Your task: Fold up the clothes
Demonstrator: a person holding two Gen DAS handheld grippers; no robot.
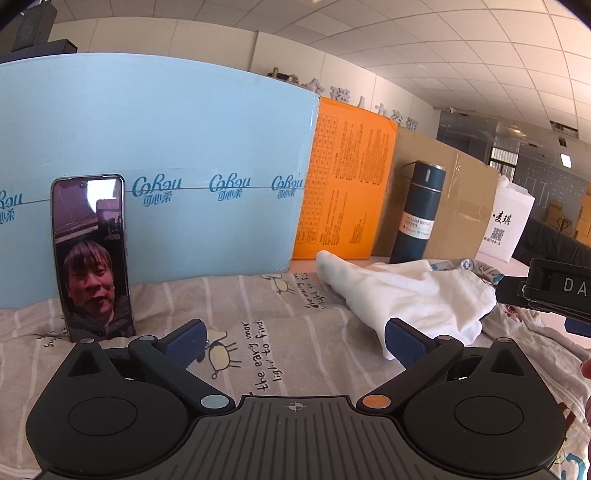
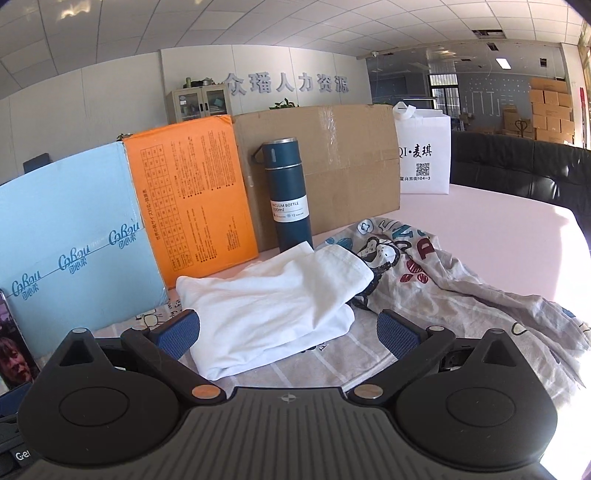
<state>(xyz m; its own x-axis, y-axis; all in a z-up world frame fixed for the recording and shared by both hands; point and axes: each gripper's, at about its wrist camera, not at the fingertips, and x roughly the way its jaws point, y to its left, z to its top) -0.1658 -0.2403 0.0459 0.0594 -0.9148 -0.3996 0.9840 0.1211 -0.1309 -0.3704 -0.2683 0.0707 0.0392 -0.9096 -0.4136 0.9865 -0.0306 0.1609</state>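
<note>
An office with a white tiled ceiling (image 2: 295, 22), grey lettering (image 2: 288, 83) on the back wall beside a glass-fronted cabinet (image 2: 197, 102), stacked cardboard boxes (image 2: 550, 110) near bright windows, and a black sofa (image 2: 517, 166) behind the pink table (image 2: 498, 229).

You have the folded white cotton garment (image 2: 273, 317) on the grey printed sheet (image 2: 436, 291), before the dark blue vacuum bottle (image 2: 288, 192); behind stands the brown cardboard box (image 2: 347, 155), the orange box (image 2: 192, 199) to its left.
</note>
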